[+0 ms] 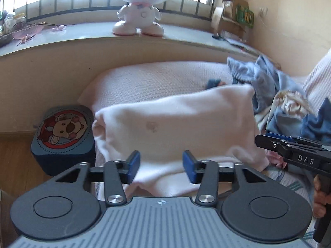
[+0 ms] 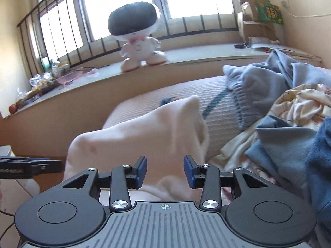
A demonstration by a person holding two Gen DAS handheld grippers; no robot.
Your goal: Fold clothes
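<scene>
Two grippers worked over a bed strewn with laundry; the left gripper (image 1: 161,166) hovered above the near edge of a pale pink garment (image 1: 175,124), its blue pads (image 1: 133,166) parted to a moderate gap with the cloth lying below and between them but neither pad pressing on it; the right gripper (image 2: 165,171) stood likewise partly spread, its pads (image 2: 189,171) clear of the fabric, over the same garment's near right portion. The pink garment lay folded into a rough rectangle on the bedspread (image 1: 149,78), at the bed's near left corner, with a small faint motif on its upper face and one far corner standing up in a soft peak in the right wrist view (image 2: 193,101); the cloth looked blurred in both views. In the left wrist view the right gripper entered from the right edge, level with the garment's right end, with a hand (image 1: 319,198) around its grip. To the right of the garment a heap of blue clothes (image 2: 269,76) and a patterned cream piece (image 2: 300,101) lay tangled. Beside the bed's left corner stood a dark blue box (image 1: 62,140) printed with a cartoon bear; on the window sill (image 1: 82,35) behind the bed stood a white toy figure (image 1: 138,18) with a dark head.
</scene>
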